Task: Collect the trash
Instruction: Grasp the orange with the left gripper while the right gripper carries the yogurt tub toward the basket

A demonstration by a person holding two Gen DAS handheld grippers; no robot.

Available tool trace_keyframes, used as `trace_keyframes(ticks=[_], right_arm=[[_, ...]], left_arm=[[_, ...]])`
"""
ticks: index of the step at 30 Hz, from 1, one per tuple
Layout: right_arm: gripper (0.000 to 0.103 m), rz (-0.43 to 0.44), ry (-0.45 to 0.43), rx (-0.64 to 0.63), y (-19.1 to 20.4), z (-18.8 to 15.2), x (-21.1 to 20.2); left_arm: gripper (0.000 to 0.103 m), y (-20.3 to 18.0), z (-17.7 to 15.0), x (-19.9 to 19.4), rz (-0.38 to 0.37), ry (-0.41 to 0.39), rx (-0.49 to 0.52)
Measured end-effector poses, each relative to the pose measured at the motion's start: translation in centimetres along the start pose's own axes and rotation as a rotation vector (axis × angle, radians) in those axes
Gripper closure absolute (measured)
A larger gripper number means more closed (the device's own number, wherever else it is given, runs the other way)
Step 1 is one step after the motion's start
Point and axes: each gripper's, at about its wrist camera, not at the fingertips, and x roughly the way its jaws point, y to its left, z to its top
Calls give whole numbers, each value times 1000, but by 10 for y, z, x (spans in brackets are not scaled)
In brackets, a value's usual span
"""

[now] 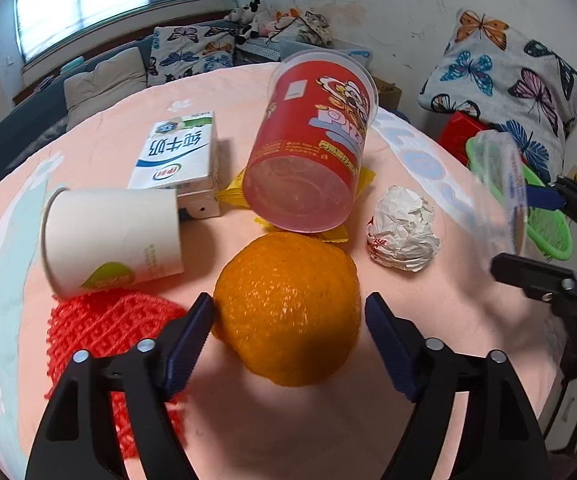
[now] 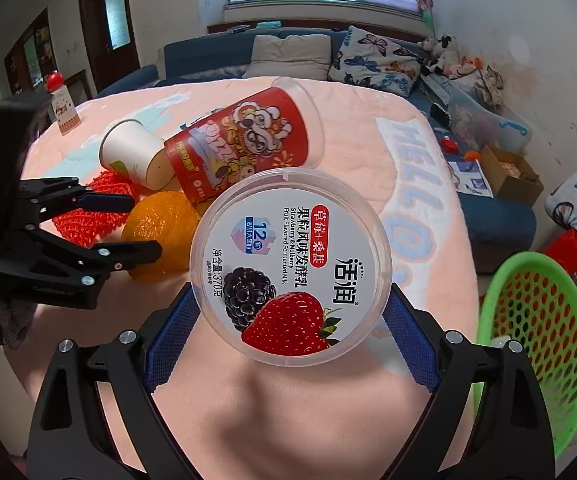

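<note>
An orange sits on the pink tablecloth between the fingers of my left gripper, which stands open; the left pad looks to be against the peel, the right pad a sliver off it. My right gripper is shut on a clear yogurt tub with a strawberry label, held above the cloth. The left wrist view shows this tub at the right in the right gripper. From the right wrist, the left gripper straddles the orange.
Lying on the cloth are a red snack tub, a paper cup, a milk carton, a crumpled paper ball, a yellow wrapper and red foam netting. A green basket stands off the table's right edge.
</note>
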Motion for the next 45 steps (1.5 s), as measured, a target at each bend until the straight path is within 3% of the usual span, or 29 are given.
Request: trace_keyframes(ticks=[19,22,29,39,45], right_arm=[[13,-25,3,71,-24,-16,-17],[13,-25,4,82,-27,-18,-19],[13,-33,17,99,-33,-21,-15],[13,-31,16,108,-37,-22,-15],[13,-37,-3,113,-40,-23,-23]], left_arm=[[24,-1,11,22,-21,24,37],[28,-3,8,21,-22,15,46],[50,-13,1,13,-52,-1,59],[57,-5,-16,-7,-40,-26,1],[57,2,-23,-38,-35,-76,-30]])
